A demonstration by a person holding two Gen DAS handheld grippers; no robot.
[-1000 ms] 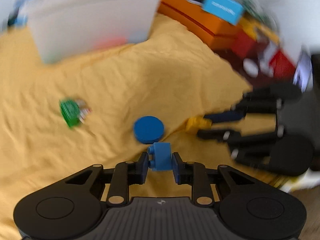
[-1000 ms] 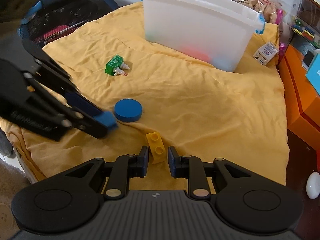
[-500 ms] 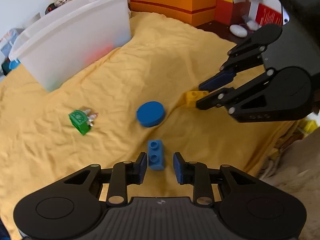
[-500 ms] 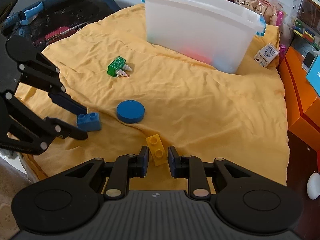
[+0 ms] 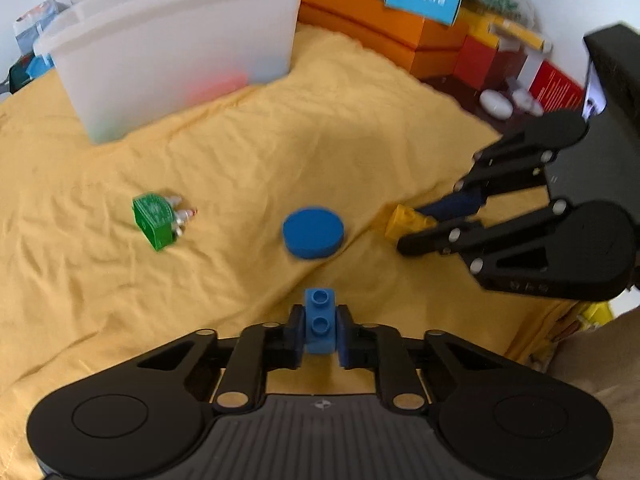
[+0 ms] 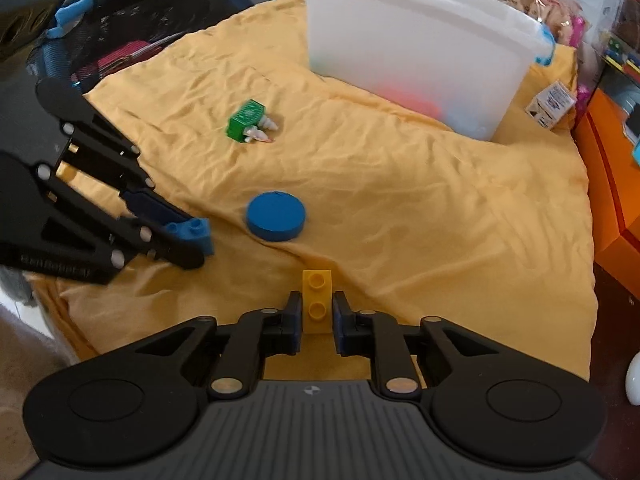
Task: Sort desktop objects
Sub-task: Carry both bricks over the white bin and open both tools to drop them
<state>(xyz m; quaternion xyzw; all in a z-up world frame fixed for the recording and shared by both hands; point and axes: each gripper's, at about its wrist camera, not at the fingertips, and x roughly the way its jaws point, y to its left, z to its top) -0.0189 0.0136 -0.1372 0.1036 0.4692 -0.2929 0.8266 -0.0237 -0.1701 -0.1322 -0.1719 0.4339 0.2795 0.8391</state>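
My left gripper (image 5: 319, 330) is shut on a blue two-stud brick (image 5: 319, 320), held just above the yellow cloth; it also shows in the right wrist view (image 6: 191, 232). My right gripper (image 6: 317, 314) is shut on a yellow two-stud brick (image 6: 317, 300), seen from the left wrist view (image 5: 406, 220) low at the cloth. A blue round disc (image 5: 313, 232) (image 6: 276, 216) lies on the cloth between the grippers. A green toy block with small white pegs (image 5: 156, 218) (image 6: 248, 120) lies further left. A white translucent bin (image 5: 176, 48) (image 6: 416, 52) stands at the back.
The yellow cloth (image 6: 440, 208) covers the surface and drops off at the near and right edges. Orange and red boxes (image 5: 384, 32) stand at the right. A small carton (image 6: 554, 102) sits beside the bin. A dark mesh chair (image 6: 132, 12) is at the left.
Half a second ago the left jaws were open around the blue brick on the cloth; now they are shut on it. The right jaws have squared up on the yellow brick.
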